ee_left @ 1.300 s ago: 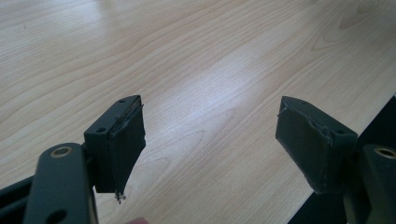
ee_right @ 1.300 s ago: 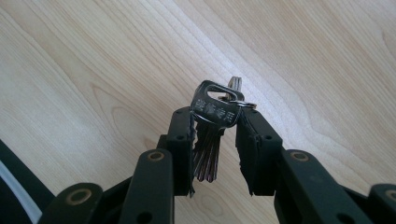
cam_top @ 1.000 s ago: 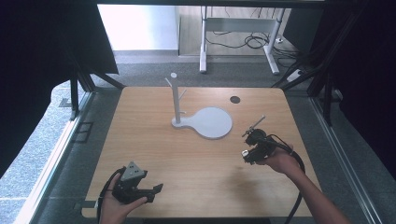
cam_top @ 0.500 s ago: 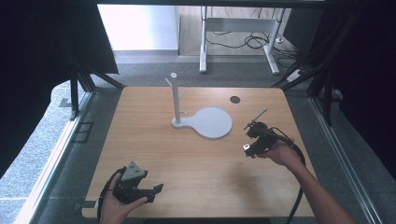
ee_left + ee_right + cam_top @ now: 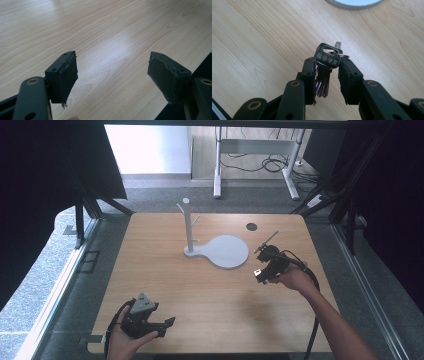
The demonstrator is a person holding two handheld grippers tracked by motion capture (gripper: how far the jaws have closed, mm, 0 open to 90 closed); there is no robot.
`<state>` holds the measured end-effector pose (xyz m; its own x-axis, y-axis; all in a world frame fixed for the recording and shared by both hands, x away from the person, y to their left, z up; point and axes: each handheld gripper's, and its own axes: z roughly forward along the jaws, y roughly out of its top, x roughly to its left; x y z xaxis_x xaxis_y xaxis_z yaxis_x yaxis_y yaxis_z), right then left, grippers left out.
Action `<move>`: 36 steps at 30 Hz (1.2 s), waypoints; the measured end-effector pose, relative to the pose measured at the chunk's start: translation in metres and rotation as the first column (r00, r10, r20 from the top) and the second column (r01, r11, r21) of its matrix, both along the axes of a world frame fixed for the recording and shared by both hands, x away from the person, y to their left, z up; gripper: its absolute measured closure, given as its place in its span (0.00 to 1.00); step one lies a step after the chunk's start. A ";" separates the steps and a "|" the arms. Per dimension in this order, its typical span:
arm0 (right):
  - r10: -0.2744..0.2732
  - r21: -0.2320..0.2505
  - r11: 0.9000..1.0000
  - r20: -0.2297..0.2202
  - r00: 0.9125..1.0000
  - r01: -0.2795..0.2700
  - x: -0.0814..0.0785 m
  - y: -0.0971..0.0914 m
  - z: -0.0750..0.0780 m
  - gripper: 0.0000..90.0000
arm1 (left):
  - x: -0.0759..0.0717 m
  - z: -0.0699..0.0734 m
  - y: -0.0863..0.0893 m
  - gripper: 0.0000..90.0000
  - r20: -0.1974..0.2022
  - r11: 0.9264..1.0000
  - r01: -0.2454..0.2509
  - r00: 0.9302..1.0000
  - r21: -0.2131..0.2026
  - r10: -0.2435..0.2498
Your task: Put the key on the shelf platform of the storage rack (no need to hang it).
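- High view: I stand at a pale wooden table (image 5: 200,300), a gripper in each hand. My right gripper (image 5: 264,265) is raised over the table's right side, just beside the round white base of a stand (image 5: 227,251) whose thin post with side pegs rises at the base's left end. My left gripper (image 5: 150,322) rests low near the front edge, well apart from the stand. A small dark disc (image 5: 251,226) lies toward the far right of the table.

- Left gripper view: My jaws stand wide apart with nothing between them, only bare wood grain below. Their black pads (image 5: 66,75) look worn, with torn edges.

- Right gripper view: My jaws are clamped on a bunch of keys (image 5: 325,72), blades pointing down between the pads, the silver bow with embossed characters and a thin split ring (image 5: 342,56) standing clear above. The ribbed edge of the stand's base shows at the top.

- Handling, as I judge it: the keys are light, rigid metal, smooth and apt to slip or swing loosely on the ring. The flat blades, pinched together, give the steadiest hold and leave the ring free.
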<state>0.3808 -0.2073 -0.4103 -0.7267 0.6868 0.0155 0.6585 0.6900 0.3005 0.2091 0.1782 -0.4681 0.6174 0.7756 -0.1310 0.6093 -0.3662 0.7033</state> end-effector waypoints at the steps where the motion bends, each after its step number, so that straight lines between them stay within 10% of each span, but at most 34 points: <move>1: 0.000 0.000 1.000 -0.001 1.000 0.000 0.001 0.002 0.001 0.75 | 0.000 0.000 0.000 0.27 -0.001 1.000 -0.001 1.000 0.000 0.001; 36: 0.021 0.000 1.000 -0.013 1.000 -0.021 0.045 0.039 0.008 0.75 | 0.001 -0.001 0.002 0.27 -0.002 1.000 -0.008 1.000 0.004 0.008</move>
